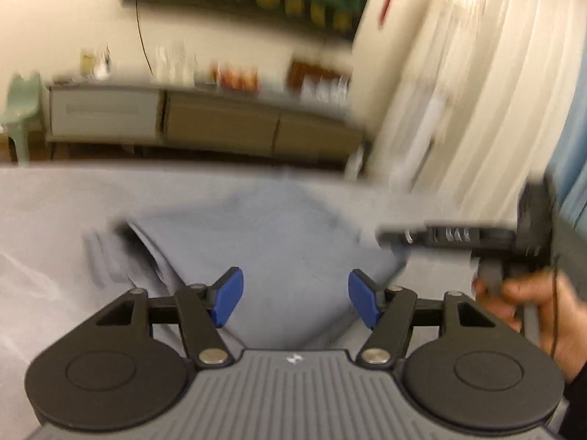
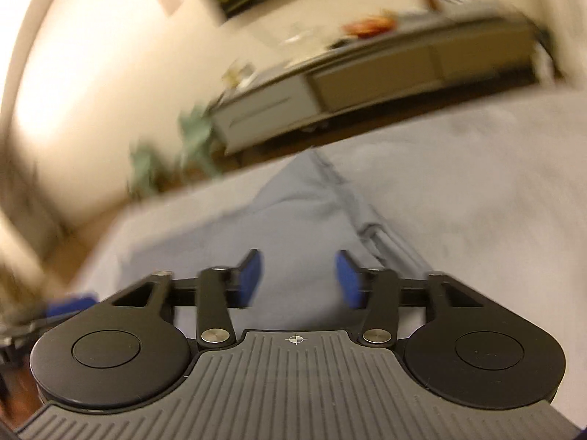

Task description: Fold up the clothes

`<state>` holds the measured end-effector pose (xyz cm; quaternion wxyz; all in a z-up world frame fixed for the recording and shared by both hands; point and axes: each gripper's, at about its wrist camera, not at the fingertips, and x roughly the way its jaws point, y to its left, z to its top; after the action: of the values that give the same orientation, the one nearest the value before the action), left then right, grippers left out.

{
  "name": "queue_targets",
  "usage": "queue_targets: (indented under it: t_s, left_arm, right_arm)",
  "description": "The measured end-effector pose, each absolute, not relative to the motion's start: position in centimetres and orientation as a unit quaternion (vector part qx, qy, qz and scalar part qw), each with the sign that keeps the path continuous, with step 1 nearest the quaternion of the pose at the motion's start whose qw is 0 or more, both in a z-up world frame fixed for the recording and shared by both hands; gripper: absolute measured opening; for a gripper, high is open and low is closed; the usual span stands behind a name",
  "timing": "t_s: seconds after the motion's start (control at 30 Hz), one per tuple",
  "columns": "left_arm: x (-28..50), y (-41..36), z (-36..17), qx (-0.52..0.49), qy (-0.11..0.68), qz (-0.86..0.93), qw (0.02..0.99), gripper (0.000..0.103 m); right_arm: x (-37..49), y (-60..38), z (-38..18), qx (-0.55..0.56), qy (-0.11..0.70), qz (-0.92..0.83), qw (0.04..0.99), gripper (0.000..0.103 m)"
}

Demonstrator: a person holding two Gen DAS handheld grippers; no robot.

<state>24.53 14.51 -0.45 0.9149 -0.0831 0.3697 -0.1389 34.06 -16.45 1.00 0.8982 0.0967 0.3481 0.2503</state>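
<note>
A pale blue garment (image 1: 264, 234) lies partly folded on a grey-sheeted surface (image 1: 47, 201). My left gripper (image 1: 295, 299) is open and empty, hovering just above its near part. The right gripper's body (image 1: 458, 238) shows at the right in the left wrist view, held by a hand, its fingers blurred. In the right wrist view the garment (image 2: 293, 212) lies ahead, a seamed edge running along its right side. My right gripper (image 2: 299, 280) is open and empty above it. Both views are motion-blurred.
A low sideboard (image 1: 220, 124) with cluttered items stands against the far wall beyond the surface's edge. A green chair (image 1: 22, 106) is at the far left. White curtains (image 1: 477, 91) hang at the right. The sideboard also shows in the right wrist view (image 2: 367, 77).
</note>
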Motion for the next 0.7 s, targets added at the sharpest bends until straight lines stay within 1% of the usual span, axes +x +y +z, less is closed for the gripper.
queue_targets:
  t_s: [0.03, 0.1, 0.13, 0.2, 0.23, 0.27, 0.43, 0.47, 0.5, 0.53, 0.57, 0.63, 0.67, 0.7]
  left_arm:
    - [25.3, 14.3, -2.0, -0.083, 0.396, -0.129, 0.905, 0.051]
    - [25.6, 14.7, -3.9, -0.093, 0.405, -0.126, 0.901, 0.052]
    - [25.5, 15.0, -4.2, -0.100, 0.402, -0.126, 0.901, 0.052]
    - [25.4, 15.3, -4.7, -0.111, 0.400, -0.128, 0.901, 0.052]
    - [25.4, 15.3, -4.8, -0.110, 0.401, -0.129, 0.900, 0.052]
    - [25.5, 15.3, -5.0, -0.109, 0.402, -0.131, 0.900, 0.052]
    - [24.9, 14.6, -4.7, -0.103, 0.389, -0.129, 0.906, 0.053]
    - [24.5, 14.2, -4.4, -0.103, 0.386, -0.126, 0.908, 0.053]
    - [23.7, 14.0, -4.0, -0.103, 0.383, -0.123, 0.910, 0.053]
    - [23.2, 14.0, -3.7, -0.103, 0.384, -0.116, 0.910, 0.054]
    - [22.6, 14.1, -3.1, -0.107, 0.385, -0.110, 0.910, 0.057]
    - [20.5, 14.2, -1.9, -0.115, 0.379, -0.103, 0.912, 0.086]
    - [19.4, 14.1, -1.4, -0.115, 0.372, -0.099, 0.916, 0.090]
    - [18.2, 14.0, -1.0, -0.114, 0.365, -0.096, 0.919, 0.095]
  right_arm:
    - [34.7, -15.3, 0.1, 0.053, 0.361, 0.242, 0.899, 0.032]
    - [35.8, -13.4, -1.7, -0.038, 0.379, 0.220, 0.898, 0.027]
    - [35.9, -13.2, -2.1, -0.058, 0.366, 0.222, 0.902, 0.027]
    - [36.6, -12.7, -2.7, -0.082, 0.353, 0.219, 0.906, 0.027]
    - [36.6, -12.4, -2.8, -0.092, 0.351, 0.214, 0.907, 0.030]
    - [36.8, -12.0, -3.0, -0.105, 0.347, 0.211, 0.908, 0.030]
    - [36.4, -12.8, -3.2, -0.094, 0.331, 0.214, 0.914, 0.031]
    - [36.7, -12.8, -3.0, -0.095, 0.339, 0.214, 0.911, 0.032]
    - [37.0, -12.8, -2.8, -0.096, 0.347, 0.214, 0.908, 0.039]
    - [37.2, -12.9, -2.5, -0.097, 0.355, 0.213, 0.905, 0.051]
    - [37.0, -13.3, -1.8, -0.097, 0.364, 0.207, 0.903, 0.057]
    - [35.3, -14.5, -0.1, -0.088, 0.365, 0.207, 0.904, 0.077]
    - [33.8, -15.3, 0.9, -0.080, 0.357, 0.213, 0.906, 0.083]
    - [32.4, -16.0, 1.8, -0.074, 0.350, 0.218, 0.908, 0.091]
